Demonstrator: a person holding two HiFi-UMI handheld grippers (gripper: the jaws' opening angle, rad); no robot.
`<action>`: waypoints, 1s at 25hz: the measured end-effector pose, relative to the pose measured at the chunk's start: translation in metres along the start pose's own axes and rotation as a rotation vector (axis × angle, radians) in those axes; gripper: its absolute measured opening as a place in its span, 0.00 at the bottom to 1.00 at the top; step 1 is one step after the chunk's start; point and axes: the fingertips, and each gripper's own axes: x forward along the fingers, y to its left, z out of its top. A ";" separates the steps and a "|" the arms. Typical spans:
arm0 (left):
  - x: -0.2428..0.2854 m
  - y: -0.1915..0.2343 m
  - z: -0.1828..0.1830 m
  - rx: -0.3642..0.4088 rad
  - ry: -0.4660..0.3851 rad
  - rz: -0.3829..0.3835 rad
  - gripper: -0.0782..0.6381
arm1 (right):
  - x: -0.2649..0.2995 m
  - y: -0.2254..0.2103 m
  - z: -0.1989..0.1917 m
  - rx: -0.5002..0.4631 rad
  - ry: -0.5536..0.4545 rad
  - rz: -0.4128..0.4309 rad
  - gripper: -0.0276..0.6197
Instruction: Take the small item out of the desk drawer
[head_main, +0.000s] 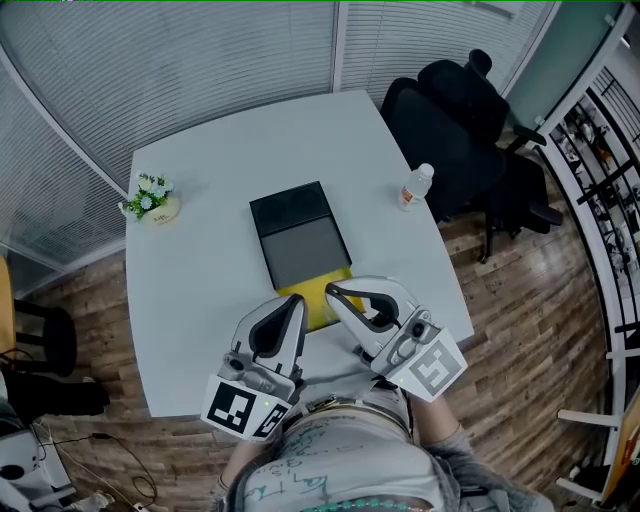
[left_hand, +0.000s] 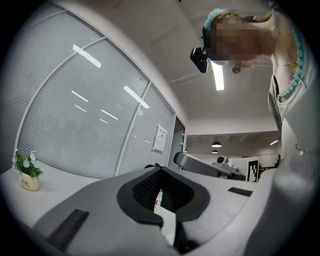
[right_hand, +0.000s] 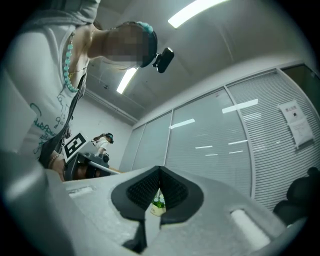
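The left gripper (left_hand: 160, 169) has its two grey fingers pressed tip to tip, clenched on nothing. Behind the tips only an open window between the ribbed pads remains. The right gripper (right_hand: 160, 168) is clenched the same way, tips meeting and empty, and through the window behind its tips a flower pot (right_hand: 158, 205) shows far off. Seen from the head view, both grippers hang on the person's side of the drawer unit (head_main: 300, 235), their tips close together and pointing toward its near end, the left one by its near left corner and the right one by its near right corner. Each carries its marker cube (head_main: 432, 365) at the rear, close to the person's chest. The drawer unit is a dark box in the middle of the white table (head_main: 200, 300), black on its far half and grey on its near half. The yellow item (head_main: 318, 296) lies at its near end, partly hidden behind the gripper tips, and neither gripper holds it. Whether it rests inside the drawer or on the table I cannot tell. The flower pot stands far left of the drawer unit, a bottle (head_main: 414, 187) stands to its right, and a black office chair (head_main: 450, 120) is beyond that.
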 end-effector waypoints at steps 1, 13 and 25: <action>0.000 -0.001 0.005 0.008 -0.012 -0.004 0.11 | 0.001 0.000 0.003 -0.008 -0.005 0.000 0.05; 0.002 0.001 0.010 0.051 0.002 0.002 0.11 | 0.001 -0.003 0.003 -0.056 0.033 -0.033 0.05; -0.002 0.006 -0.011 0.044 0.024 0.047 0.11 | -0.005 0.001 -0.023 -0.020 0.079 -0.037 0.05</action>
